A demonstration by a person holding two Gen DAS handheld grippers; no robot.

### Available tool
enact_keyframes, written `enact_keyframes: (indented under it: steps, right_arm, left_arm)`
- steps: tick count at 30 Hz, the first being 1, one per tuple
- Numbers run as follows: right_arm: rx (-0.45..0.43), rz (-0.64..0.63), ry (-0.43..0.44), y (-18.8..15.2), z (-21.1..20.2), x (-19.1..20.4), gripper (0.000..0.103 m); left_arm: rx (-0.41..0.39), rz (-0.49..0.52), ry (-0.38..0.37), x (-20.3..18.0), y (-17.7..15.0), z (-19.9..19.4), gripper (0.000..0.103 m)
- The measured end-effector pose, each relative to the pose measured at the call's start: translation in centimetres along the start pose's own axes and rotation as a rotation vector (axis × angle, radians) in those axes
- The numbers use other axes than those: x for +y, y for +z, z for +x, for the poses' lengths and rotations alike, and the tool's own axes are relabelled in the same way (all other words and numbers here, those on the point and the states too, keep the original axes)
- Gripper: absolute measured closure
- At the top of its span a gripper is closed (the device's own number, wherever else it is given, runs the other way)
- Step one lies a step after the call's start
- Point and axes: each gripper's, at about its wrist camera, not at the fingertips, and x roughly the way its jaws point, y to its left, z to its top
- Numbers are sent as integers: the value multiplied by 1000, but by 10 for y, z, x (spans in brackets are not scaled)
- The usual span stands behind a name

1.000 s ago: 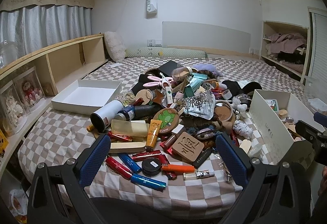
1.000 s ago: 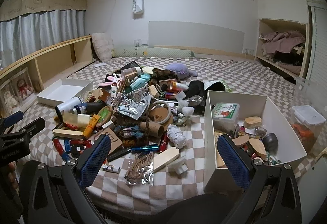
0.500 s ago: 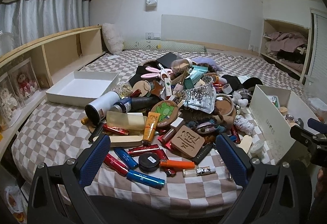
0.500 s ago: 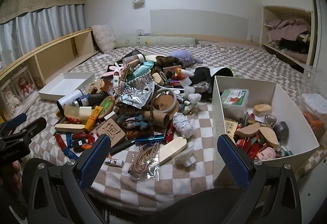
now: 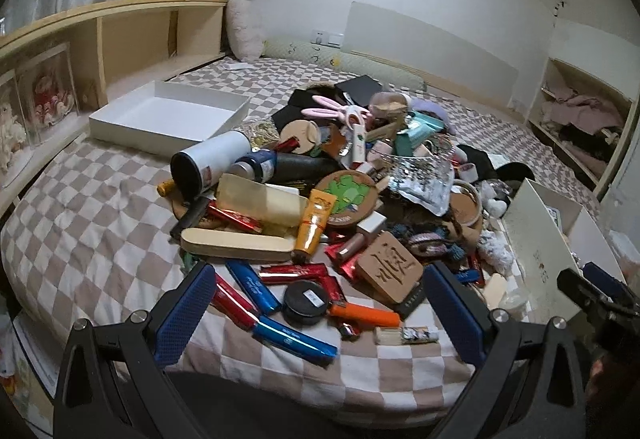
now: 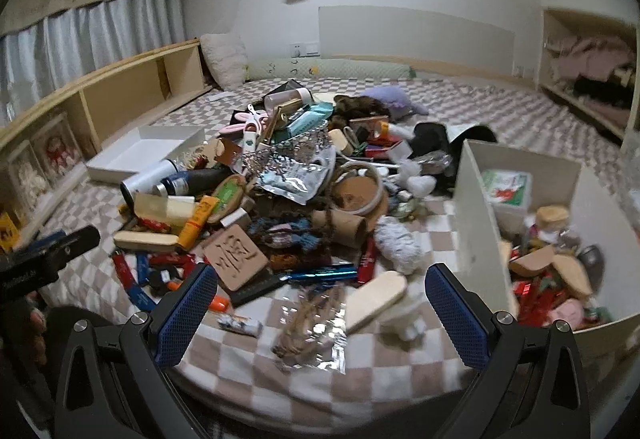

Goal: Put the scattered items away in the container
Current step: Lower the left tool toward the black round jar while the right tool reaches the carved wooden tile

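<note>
A heap of small items covers the checkered bed: a white tumbler (image 5: 212,165), an orange tube (image 5: 314,225), a black round jar (image 5: 306,301), blue sticks (image 5: 294,337) and a carved brown block (image 5: 390,267). My left gripper (image 5: 320,313) hangs open over the jar and sticks at the near edge. My right gripper (image 6: 320,309) is open above a foil packet with cord (image 6: 314,321) and a cream oval case (image 6: 374,301). The white container (image 6: 476,223) stands to the right, holding several items.
A shallow white tray (image 5: 168,117) lies at the left by a wooden shelf unit (image 5: 120,39). The other gripper shows at each view's side edge (image 5: 592,297) (image 6: 48,259). Pillows lie at the headboard (image 6: 224,59); an open closet (image 5: 580,119) is at the far right.
Both grippers have moved forward and lower toward the pile's near edge, which now looks larger. Both stay open and empty; no item has moved.
</note>
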Motion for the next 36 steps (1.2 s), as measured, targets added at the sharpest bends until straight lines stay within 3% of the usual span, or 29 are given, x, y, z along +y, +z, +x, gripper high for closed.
enact_keyframes:
  steps: [6,9,15,23,28,36]
  right_arm:
    - [-38,86,96,8,18,-4,0]
    - [-53,76,92,13,26,2,0]
    - [42,29,66,22,54,11,0]
    - [36,86,99,31,68,-3,0]
    - [45,78,88,31,83,-12,0]
    - [121,33,158,16,120,-6,0]
  left_arm:
    - [-29,11,2,18,11,7,0]
    - [-27,5,-19,26,20,14,0]
    - [-7,7,-3,34,42,41,0]
    - [89,-41,119,55,64,107,0]
    - [136,-90,157,65,65,137,0]
    - [172,-96,118,54,42,157,0]
